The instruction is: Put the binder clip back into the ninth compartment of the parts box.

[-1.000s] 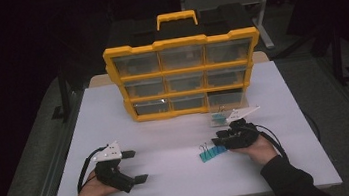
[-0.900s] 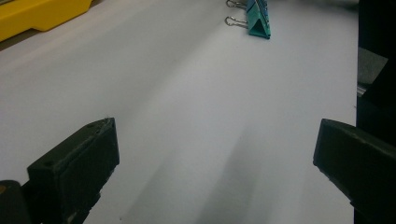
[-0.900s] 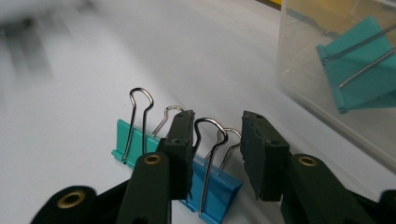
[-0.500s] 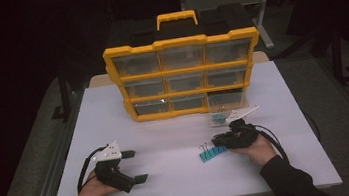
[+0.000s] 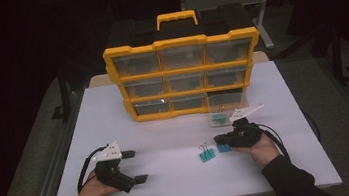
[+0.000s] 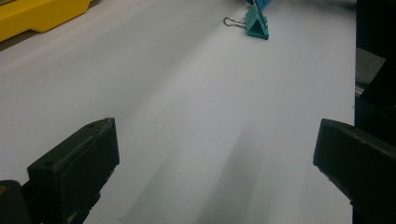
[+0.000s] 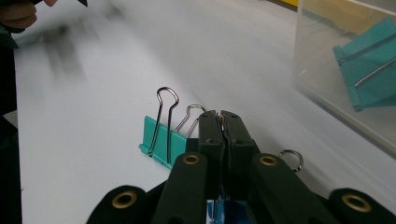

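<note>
Blue binder clip (image 5: 225,147), high view: front right of white table (image 5: 166,129), nipped by right gripper (image 5: 219,142), jaws just closed, so pickup judged begun. Teal clip (image 5: 206,155) just beside. Left gripper (image 5: 135,166) spread, idle. Yellow organizer (image 5: 184,71) behind, room dark. Left gripper view: jaws apart over bare table. Right gripper view: jaws pressed together on clip's wire handle (image 7: 217,117).

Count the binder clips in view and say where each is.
3, maybe more hidden: teal binder clip on the table, blue binder clip in the right gripper, drawer clip in the pulled-out clear drawer.
</note>
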Demonstrator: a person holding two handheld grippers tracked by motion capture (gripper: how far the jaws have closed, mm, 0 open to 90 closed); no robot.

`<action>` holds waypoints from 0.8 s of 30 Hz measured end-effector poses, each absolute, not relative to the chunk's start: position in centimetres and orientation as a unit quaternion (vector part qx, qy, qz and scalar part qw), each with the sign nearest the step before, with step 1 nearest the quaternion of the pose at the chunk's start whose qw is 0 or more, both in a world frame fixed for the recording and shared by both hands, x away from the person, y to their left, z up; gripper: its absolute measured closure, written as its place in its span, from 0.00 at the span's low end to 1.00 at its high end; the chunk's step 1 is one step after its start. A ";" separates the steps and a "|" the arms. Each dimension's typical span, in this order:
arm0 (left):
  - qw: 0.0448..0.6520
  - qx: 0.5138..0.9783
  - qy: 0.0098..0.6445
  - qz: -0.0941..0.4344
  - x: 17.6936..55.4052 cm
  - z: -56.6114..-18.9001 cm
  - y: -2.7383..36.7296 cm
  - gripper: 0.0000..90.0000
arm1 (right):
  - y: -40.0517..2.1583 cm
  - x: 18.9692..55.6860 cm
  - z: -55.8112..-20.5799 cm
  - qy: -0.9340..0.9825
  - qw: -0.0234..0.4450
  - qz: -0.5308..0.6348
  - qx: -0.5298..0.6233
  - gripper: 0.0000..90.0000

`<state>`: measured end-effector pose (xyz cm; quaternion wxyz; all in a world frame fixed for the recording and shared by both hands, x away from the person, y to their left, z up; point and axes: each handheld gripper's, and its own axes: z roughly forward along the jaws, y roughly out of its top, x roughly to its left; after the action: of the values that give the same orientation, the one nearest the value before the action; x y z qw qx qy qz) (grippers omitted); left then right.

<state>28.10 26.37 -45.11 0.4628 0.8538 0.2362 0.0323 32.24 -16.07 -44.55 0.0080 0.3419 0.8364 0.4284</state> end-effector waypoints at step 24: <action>0.461 0.856 0.233 0.031 28.3 -45.2 26.1 0.00 | -17.2 30.8 -42.2 0.837 0.034 0.435 0.330 0.97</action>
<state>28.26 26.10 -45.20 0.4606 0.8560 0.2328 0.0314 30.76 -17.23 -42.21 0.0337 0.3303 0.8371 0.4347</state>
